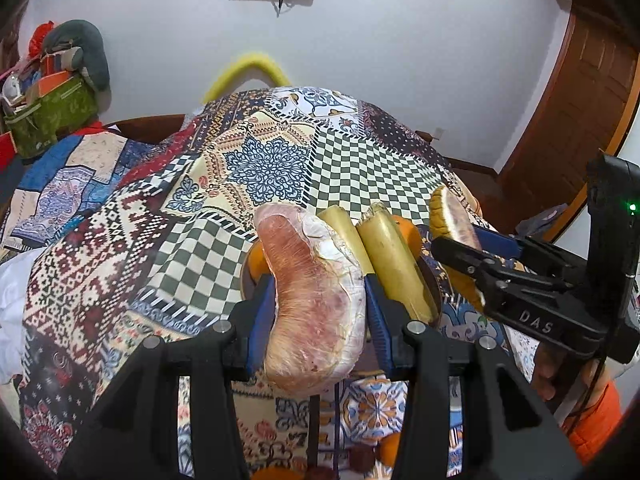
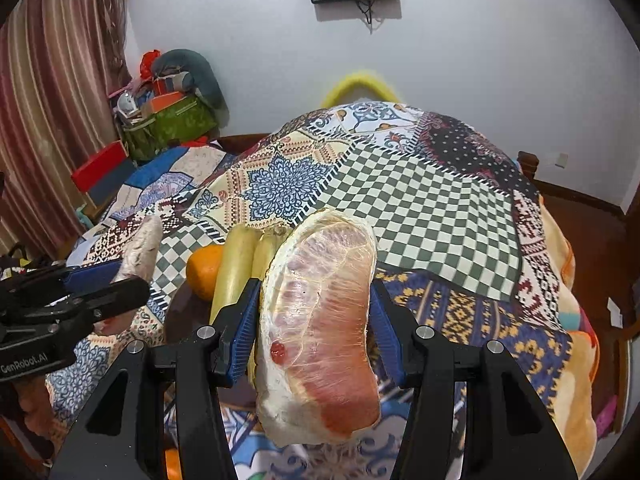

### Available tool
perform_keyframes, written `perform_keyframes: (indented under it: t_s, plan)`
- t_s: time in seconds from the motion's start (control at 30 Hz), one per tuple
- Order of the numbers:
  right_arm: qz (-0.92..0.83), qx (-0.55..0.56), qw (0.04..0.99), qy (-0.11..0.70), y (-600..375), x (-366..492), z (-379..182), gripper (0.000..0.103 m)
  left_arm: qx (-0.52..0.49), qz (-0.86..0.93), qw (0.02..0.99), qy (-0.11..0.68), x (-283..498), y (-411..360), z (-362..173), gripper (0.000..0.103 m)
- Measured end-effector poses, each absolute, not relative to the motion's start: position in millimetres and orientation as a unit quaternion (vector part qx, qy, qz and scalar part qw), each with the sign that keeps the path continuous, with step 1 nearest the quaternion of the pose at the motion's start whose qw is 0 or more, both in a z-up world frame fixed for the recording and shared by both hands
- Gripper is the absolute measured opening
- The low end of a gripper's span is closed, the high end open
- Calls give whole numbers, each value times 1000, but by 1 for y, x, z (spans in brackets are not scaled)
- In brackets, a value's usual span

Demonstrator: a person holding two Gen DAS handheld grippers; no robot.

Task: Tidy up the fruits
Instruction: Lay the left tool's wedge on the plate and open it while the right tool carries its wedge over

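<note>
My left gripper (image 1: 316, 300) is shut on a pink pomelo wedge wrapped in film (image 1: 312, 300), held above the patterned cloth. My right gripper (image 2: 314, 312) is shut on a second wrapped pomelo wedge (image 2: 320, 320). Just beyond both sits a dark bowl (image 1: 434, 288) holding two yellow bananas (image 1: 396, 264) and an orange (image 1: 408, 232). In the right wrist view the bananas (image 2: 236, 268) and orange (image 2: 204, 272) lie left of my fingers. The right gripper (image 1: 456, 236) shows at the right of the left wrist view, with its wedge (image 1: 452, 216). The left gripper (image 2: 120, 280) shows at the left of the right wrist view.
A patchwork cloth (image 1: 264, 168) covers the table. More oranges (image 1: 390, 450) lie near the bottom edge below my left gripper. A green basket of clutter (image 1: 48, 112) stands at the far left by the wall. A wooden door (image 1: 580, 120) is at the right.
</note>
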State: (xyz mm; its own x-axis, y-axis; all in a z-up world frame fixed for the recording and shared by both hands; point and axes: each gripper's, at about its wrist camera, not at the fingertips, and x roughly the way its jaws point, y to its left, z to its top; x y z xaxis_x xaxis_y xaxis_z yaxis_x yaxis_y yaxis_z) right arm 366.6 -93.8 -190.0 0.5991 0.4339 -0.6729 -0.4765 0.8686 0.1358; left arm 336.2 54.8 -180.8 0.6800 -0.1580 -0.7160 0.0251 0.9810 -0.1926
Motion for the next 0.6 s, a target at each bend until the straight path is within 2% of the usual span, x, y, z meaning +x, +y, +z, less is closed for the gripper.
perform_keyframes:
  t_s: [0.6]
  plan:
    - [276,-30,875,395,-84,383,-203,52,-68,-50,903,421,371,41,-203,44]
